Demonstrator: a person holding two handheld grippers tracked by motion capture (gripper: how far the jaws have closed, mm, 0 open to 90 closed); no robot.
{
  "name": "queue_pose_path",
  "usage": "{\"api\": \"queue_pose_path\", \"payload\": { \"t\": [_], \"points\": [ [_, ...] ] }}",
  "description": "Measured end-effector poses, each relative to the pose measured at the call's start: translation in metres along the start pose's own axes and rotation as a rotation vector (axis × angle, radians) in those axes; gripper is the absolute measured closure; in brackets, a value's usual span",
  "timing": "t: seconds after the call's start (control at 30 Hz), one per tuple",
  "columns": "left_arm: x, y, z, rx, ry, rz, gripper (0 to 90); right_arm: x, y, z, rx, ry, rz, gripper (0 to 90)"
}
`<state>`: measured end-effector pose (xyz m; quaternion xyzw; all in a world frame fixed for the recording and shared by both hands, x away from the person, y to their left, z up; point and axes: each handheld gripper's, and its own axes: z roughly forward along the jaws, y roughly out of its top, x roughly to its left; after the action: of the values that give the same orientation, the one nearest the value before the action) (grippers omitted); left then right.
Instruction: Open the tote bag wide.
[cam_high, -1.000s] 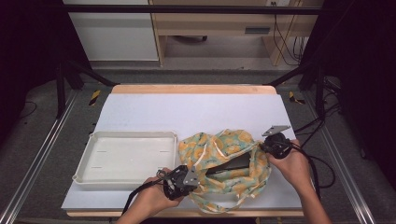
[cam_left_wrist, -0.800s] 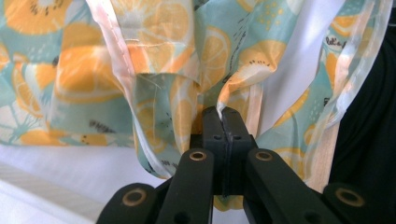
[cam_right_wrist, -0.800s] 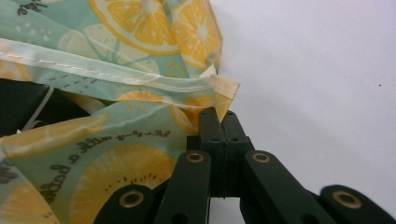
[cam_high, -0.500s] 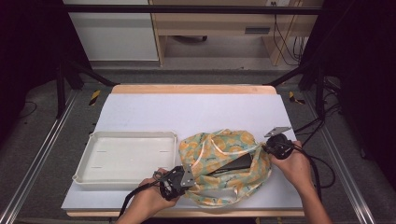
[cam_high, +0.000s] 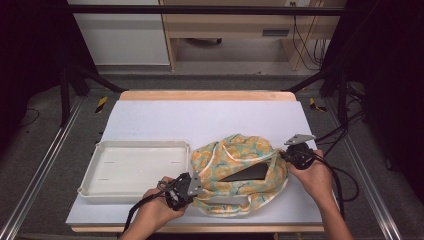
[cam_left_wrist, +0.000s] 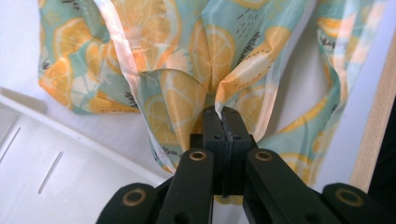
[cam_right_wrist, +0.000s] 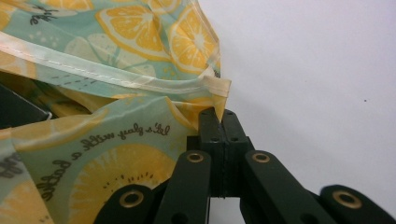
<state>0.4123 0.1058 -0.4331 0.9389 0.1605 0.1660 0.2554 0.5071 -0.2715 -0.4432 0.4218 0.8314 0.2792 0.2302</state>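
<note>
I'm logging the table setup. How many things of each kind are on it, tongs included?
Bag: 1
Dark item inside the bag: 1
Tray: 1
Tongs: 2, left and right, each shut on the bag
Total: 5

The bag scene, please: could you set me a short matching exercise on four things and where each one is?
Things:
1. tray
2. bag
3. left gripper
4. right gripper

Places or states:
A. shut on the bag's near-left edge
B. white, left of the bag
C. shut on the bag's right edge
D. orange-slice print, mouth gaping dark

Pairs: 1-B, 2-D, 3-A, 4-C
</note>
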Motion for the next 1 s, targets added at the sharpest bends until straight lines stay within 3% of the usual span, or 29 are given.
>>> {"api": "queue_pose_path", "payload": {
  "t": [0.23, 0.43, 0.7, 1.0],
  "points": [
    [-0.003, -0.003, 0.006, 0.018, -0.003, 0.006, 90.0, 0.003, -0.002, 0.007, 0.06, 0.02, -0.007, 90.0],
    [-0.004, -0.006, 0.011, 0.026, -0.013, 0.003, 90.0, 0.006, -0.006, 0.012, 0.081, 0.04, -0.016, 90.0],
    [-0.003, -0.006, 0.012, 0.026, -0.002, 0.0, 90.0, 0.009, -0.009, 0.011, 0.117, 0.031, -0.058, 90.0],
    [-0.001, -0.005, 0.012, 0.019, 0.005, -0.003, 90.0, 0.011, -0.021, 0.005, 0.117, 0.038, -0.034, 90.0]
  ]
}}
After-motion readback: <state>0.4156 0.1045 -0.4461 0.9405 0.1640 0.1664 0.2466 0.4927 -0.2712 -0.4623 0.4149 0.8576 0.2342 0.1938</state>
